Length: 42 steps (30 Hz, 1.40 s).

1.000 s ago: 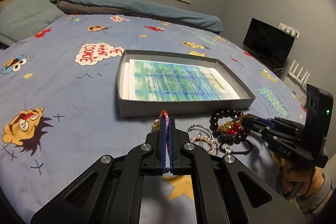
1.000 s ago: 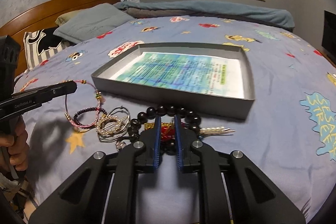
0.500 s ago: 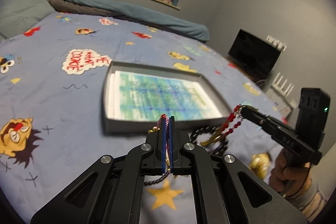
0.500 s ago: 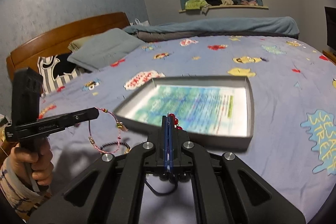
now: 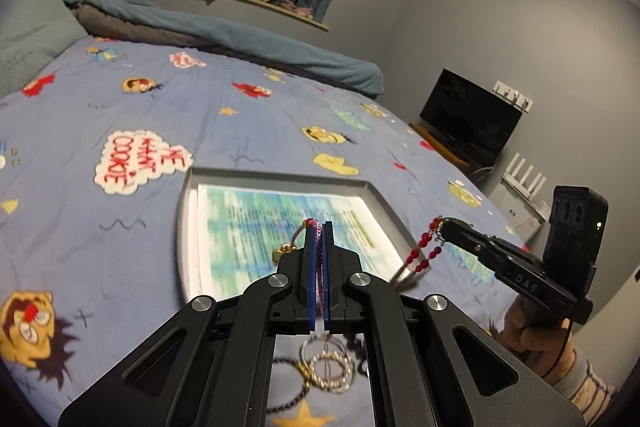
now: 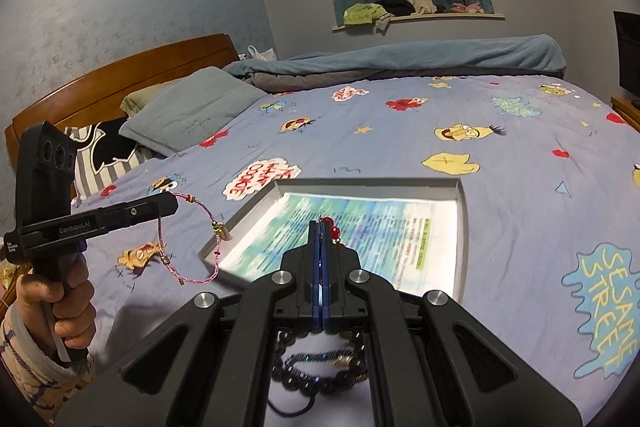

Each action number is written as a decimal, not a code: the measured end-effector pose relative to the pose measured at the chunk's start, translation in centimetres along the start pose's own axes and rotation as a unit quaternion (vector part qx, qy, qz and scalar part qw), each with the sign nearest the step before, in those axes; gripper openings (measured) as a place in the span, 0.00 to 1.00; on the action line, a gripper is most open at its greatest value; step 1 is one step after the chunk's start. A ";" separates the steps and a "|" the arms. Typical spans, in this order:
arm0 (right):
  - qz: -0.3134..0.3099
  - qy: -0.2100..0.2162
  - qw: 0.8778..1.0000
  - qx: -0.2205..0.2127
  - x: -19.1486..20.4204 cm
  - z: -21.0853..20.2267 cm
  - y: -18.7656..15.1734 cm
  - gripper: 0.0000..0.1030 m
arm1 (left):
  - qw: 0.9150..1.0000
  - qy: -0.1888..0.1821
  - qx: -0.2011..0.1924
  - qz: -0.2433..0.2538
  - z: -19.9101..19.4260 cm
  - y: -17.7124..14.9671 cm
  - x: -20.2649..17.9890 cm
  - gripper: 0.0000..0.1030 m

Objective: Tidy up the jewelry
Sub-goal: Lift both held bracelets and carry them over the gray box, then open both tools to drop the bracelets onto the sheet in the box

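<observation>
both bracelets lifted toward the tray (image 5: 188,211)
left gripper (image 5: 319,227) clamps my pink cord bracelet (image 6: 188,243), right gripper (image 6: 320,227) my red beads (image 5: 420,259); next i release over the tray

The tray (image 6: 462,235) lies on the bed (image 6: 520,131), with the pillow (image 6: 188,111) behind it to the left.

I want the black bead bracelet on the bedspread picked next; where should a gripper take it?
Pinch across one arc of the black bead bracelet from above, probably: it lies flat on the bedspread as an open ring, so one finger drops inside.
</observation>
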State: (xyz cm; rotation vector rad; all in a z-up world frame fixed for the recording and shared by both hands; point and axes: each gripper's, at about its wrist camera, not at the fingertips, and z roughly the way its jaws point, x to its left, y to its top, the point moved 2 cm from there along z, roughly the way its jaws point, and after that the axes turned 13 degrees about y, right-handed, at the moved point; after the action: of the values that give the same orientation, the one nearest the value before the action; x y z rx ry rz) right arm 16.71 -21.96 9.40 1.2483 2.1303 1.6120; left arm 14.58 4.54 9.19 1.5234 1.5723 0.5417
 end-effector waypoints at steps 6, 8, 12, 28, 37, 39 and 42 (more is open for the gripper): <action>0.000 -0.005 1.000 -0.020 -0.6 -0.2 1.9 0.00 | 1.000 0.022 -0.009 0.004 1.4 1.2 -0.2 0.03; 0.001 -0.010 1.000 -0.016 -0.9 0.2 1.8 0.00 | 0.999 0.034 -0.006 0.004 2.5 1.0 -0.1 0.03; 0.014 -0.021 1.000 0.012 -2.1 2.2 0.6 0.00 | 0.998 0.055 0.010 0.001 4.9 -0.1 0.6 0.03; 0.044 -0.054 0.995 0.067 -4.1 3.6 -4.1 0.44 | 0.992 0.122 0.030 0.025 5.3 -5.7 2.9 0.61; 0.012 -0.056 0.998 0.038 -1.4 0.2 -6.4 0.56 | 0.993 0.114 0.017 0.007 2.0 -9.1 3.1 0.71; 0.011 -0.057 0.998 0.041 -1.2 0.0 -7.1 0.56 | 0.993 0.112 0.022 0.006 1.8 -9.8 3.1 0.71; 0.015 -0.059 0.997 0.044 -1.2 -0.1 -8.2 0.56 | 0.993 0.113 0.025 0.007 1.7 -10.7 2.9 0.71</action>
State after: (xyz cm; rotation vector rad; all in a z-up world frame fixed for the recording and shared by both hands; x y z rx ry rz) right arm 13.26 -23.32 2.01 1.3716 2.1401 1.4309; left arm 10.03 5.15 -1.02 1.5545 1.7596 0.7066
